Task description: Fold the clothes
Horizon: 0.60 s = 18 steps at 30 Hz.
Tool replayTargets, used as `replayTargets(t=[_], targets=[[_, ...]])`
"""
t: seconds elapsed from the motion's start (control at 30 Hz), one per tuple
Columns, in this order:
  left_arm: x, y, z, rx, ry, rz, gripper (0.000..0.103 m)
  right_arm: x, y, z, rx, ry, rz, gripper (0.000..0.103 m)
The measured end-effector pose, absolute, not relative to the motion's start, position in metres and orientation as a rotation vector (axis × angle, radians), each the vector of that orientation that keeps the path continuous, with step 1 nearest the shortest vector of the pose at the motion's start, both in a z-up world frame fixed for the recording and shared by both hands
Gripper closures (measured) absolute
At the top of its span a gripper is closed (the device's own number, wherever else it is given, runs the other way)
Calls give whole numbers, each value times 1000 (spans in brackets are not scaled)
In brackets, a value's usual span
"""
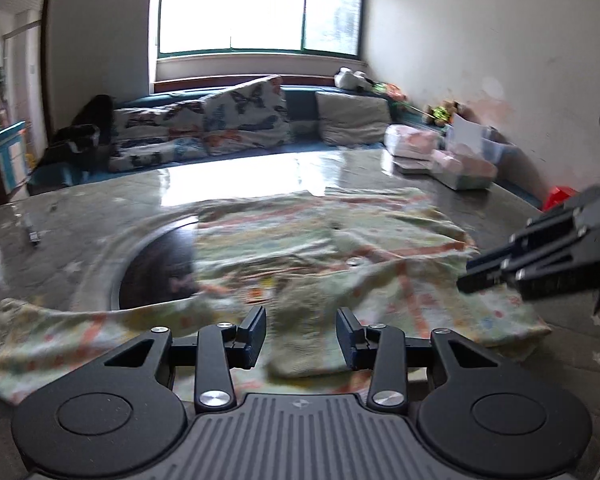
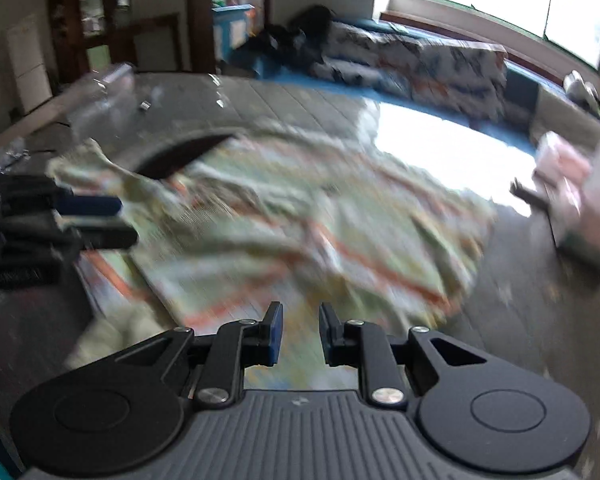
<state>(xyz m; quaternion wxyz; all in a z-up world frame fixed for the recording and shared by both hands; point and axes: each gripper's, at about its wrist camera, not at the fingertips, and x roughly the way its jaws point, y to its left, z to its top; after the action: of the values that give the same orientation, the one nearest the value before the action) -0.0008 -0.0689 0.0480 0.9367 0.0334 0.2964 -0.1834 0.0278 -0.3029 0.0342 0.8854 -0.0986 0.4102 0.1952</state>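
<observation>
A pale green garment (image 1: 300, 240) with orange stripes lies spread and rumpled on the grey table (image 1: 100, 208). My left gripper (image 1: 302, 314) hangs open over its near edge, and a raised fold of the cloth shows in the gap between the fingers. From the right my right gripper (image 1: 464, 278) reaches in over the garment's right part. The right wrist view is blurred by motion. There my right gripper (image 2: 300, 310) stands low over the garment (image 2: 300, 220), jaws a narrow gap apart with nothing pinched. The left gripper (image 2: 128, 220) shows at the left edge, its fingers apart.
A round dark inset (image 1: 156, 264) in the table lies partly under the garment. Wrapped packs (image 1: 440, 152) sit at the table's far right and a small dark object (image 1: 32, 236) at its left. Patterned cushions (image 1: 240, 120) line a bench below the window.
</observation>
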Motion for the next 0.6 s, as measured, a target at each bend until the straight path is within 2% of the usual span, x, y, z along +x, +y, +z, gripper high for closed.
replayTargets(t=[0.13,0.4,0.6], targets=[[12,-86,39,80,643,-409,63,29,-326,14,-159,890,368,84],[31,-101,35,86,681,-430,63,40,-338,30,-141,831,347,82],[54,-109,35,55,694,-427,64,62,-345,15,-97,858,327,81]])
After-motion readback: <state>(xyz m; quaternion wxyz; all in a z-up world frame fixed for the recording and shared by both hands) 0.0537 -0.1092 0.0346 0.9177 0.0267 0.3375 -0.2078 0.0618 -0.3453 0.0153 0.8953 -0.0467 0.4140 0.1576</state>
